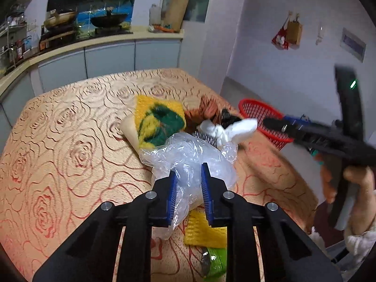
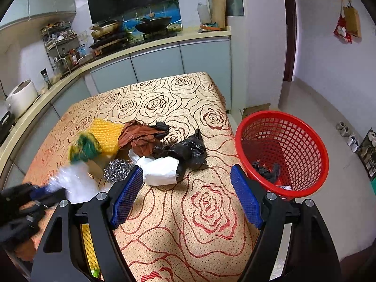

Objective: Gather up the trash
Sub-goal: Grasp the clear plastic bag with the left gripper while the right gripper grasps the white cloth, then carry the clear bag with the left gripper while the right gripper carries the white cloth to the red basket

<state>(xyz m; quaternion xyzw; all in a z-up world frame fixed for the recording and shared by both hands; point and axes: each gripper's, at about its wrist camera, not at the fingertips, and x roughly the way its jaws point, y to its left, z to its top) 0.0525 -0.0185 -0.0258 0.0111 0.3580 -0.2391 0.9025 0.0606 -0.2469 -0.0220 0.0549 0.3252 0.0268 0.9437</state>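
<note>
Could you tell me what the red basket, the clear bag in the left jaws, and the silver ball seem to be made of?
Red basket: moulded plastic by its look, slightly glossy, with an open lattice wall. Clear bag: thin plastic film, transparent, crinkled and shiny. Silver ball: likely a steel-wire scourer, a glittering tangle of fine strands, though metallised plastic cannot be excluded.

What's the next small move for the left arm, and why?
Probably carry the clear plastic bag right, toward the red basket. The left gripper jaws are already closed on it, the basket stands beside the table edge, and the right gripper is open and empty.
</note>
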